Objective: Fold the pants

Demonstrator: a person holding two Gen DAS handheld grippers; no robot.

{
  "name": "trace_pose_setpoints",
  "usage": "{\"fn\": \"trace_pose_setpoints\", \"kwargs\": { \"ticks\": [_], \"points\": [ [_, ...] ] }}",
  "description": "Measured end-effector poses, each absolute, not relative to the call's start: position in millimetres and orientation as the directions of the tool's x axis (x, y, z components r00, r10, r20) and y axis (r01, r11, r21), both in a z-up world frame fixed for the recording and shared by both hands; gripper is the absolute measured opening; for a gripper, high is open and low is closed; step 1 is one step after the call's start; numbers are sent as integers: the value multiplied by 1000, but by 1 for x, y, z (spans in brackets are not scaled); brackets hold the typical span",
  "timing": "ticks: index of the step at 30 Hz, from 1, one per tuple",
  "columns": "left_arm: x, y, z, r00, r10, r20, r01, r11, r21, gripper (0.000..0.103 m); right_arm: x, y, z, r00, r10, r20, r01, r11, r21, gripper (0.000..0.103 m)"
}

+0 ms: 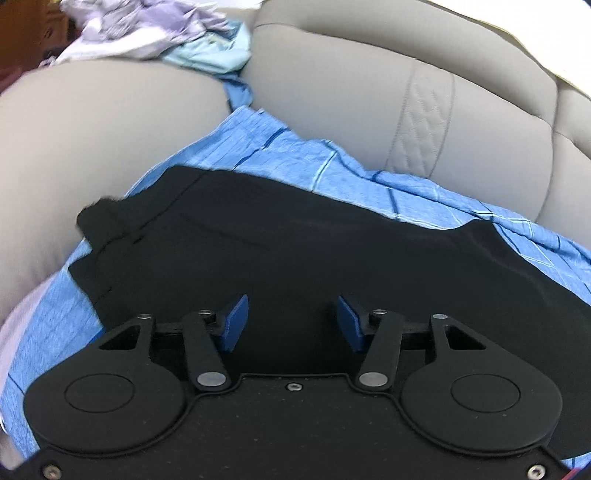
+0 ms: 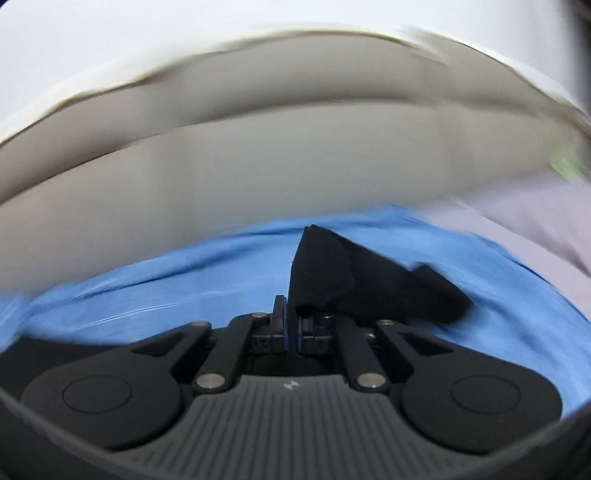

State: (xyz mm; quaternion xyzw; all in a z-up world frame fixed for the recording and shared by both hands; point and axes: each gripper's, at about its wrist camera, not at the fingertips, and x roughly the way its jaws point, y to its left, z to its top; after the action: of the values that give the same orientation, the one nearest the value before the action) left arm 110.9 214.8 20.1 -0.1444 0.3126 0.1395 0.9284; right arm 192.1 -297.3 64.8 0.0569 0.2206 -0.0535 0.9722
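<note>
Right gripper (image 2: 291,325) — one black pants (image 2: 332,269)

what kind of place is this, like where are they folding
Probably a living room at home: black pants lie on a blue sheet spread over a beige upholstered sofa, with a pile of other laundry heaped behind.

Left gripper (image 1: 291,319) is hovering over black pants (image 1: 295,251), jaws standing apart with nothing between them; pants are lying on a blue sheet (image 1: 332,162) spread over a beige sofa (image 1: 110,129)
</note>
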Motion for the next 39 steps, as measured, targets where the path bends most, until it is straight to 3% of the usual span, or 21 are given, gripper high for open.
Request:
{"fn": "trace_pose_setpoints", "kwargs": {
  "ticks": [3,6,7,10,12,16,22,30,32,34,39],
  "points": [
    [105,220,17,774,155,-614,-333,924,-187,51,205,-180,46,863,160,-479,-169,985,25,8],
    [100,218,17,779,137,-612,-306,935,-180,51,200,-87,3,771,279,-572,-377,924,-57,10],
    [98,218,17,782,125,-610,-293,938,-184,52,194,-66,-9,743,306,-596,-422,904,-62,16],
    [96,215,16,789,99,-606,-263,946,-188,55,168,-33,-17,772,304,-559,-471,864,-181,54],
    [97,210,16,792,86,-605,-250,949,-192,55,156,-32,-15,752,349,-559,-518,837,-174,74],
    [99,198,23,802,28,-596,-200,954,-225,56,131,-56,-9,700,440,-563,-583,807,-94,84],
    [103,149,39,825,-108,-555,-15,977,-211,56,106,-111,2,760,386,-523,-487,871,-65,88],
    [114,52,49,822,-274,-499,239,962,-134,48,107,-199,-6,880,93,-466,-99,995,13,88],
    [119,31,43,797,-278,-536,268,958,-100,36,110,-212,-12,880,32,-475,-43,999,-12,82],
    [123,15,29,750,-241,-616,267,962,-51,26,118,-216,-22,846,-24,-533,-21,997,-78,48],
    [92,3,19,734,-192,-651,284,958,38,25,111,-228,-26,832,-35,-553,-44,991,-129,51]
  ]
}}
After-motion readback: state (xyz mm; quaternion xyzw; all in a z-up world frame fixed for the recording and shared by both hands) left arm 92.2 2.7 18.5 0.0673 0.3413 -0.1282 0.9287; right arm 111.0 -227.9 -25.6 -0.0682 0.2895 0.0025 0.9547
